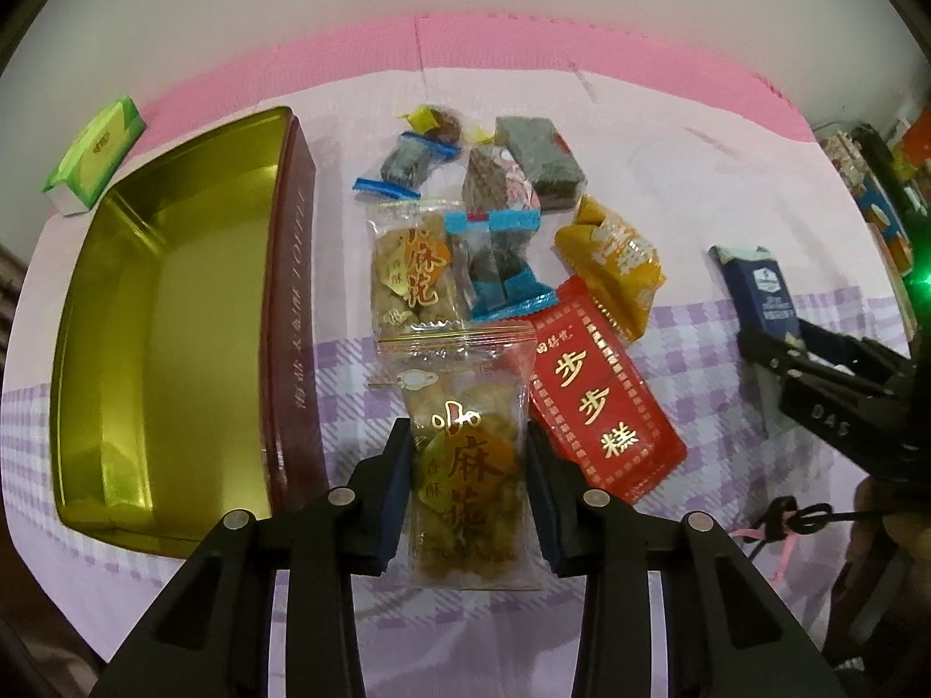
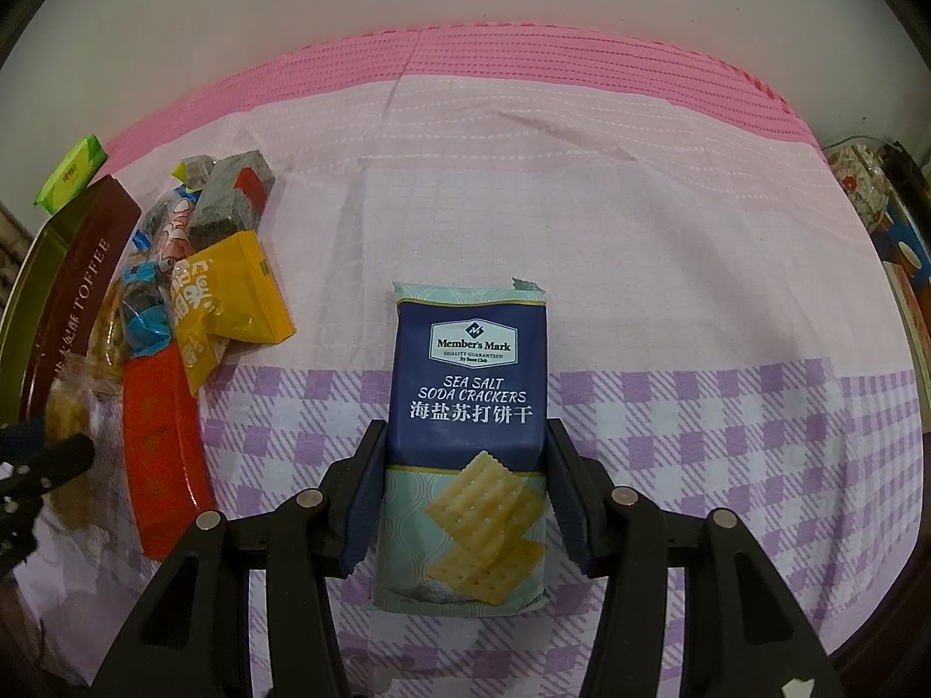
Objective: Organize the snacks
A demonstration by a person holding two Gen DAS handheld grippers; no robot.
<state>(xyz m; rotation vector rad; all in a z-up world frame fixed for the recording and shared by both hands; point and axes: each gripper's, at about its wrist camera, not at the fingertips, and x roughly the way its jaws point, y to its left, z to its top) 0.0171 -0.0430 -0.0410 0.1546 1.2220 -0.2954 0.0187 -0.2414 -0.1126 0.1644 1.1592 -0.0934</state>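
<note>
The left tool [image 1: 468, 485] has its two dark pads pressed against the sides of a clear plastic packet of golden fried twists with red and gold lettering [image 1: 462, 465], which lies on the pink and purple checked cloth surface [image 1: 698, 407] just right of the open gold-lined rectangular tin with maroon sides [image 1: 169, 314]. The left wrist view alone looks down into that tin; its floor appears bare, though glare at the near corner makes this hard to confirm. It also shows a second twist packet [image 1: 413, 267], a red foil packet with gold characters [image 1: 599, 395], a yellow pouch [image 1: 617, 262], several blue-ended sweets [image 1: 500, 256], a grey-green wrapped block [image 1: 538, 166] and a green and white carton [image 1: 96, 154]. The right tool [image 2: 465, 497] holds a navy and pale-green packet of sea salt soda crackers [image 2: 468, 419] between its pads, flat on the cloth, well apart from the heap. Only the right wrist view shows that packet's label in full; in the left view it is partly covered by the right tool. From the right, the tin shows only its lettered side and the twist packets are blurred at the frame's edge, behind the dark tip of the left tool. Clutter at the far right rim of both views is too distorted to identify
</note>
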